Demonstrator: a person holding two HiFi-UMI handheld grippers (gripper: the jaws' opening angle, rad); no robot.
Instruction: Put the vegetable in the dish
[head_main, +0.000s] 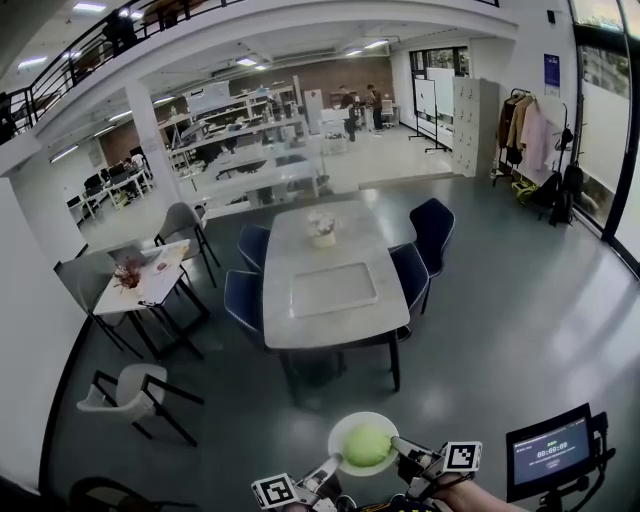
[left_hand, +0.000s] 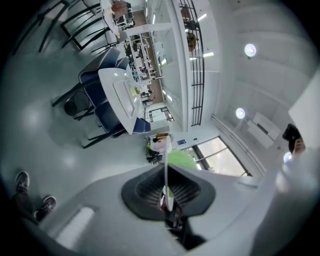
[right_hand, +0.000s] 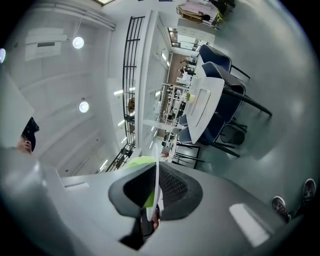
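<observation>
Bottom centre of head view: left gripper (head_main: 331, 469) is clamped on the lower-left rim of the white dish (head_main: 344, 429), and its own view shows the jaws pinched nearly together on that thin rim. The green vegetable (head_main: 367, 445) sits in the dish. Right gripper (head_main: 402, 448) is nipped onto the dish's right rim the same way. Grey table (head_main: 320, 285) is at mid-frame, small screen (head_main: 550, 450) at lower right.

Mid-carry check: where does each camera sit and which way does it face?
Head view: on the person's head, facing down-forward at a table; left tool and right tool show at bottom, holding the dish.
Left gripper view: on the left tool, rolled sideways, along jaws shut on the dish rim; shoes show.
Right gripper view: likewise, mirrored.
Shared: all show dish, vegetable, table.
</observation>
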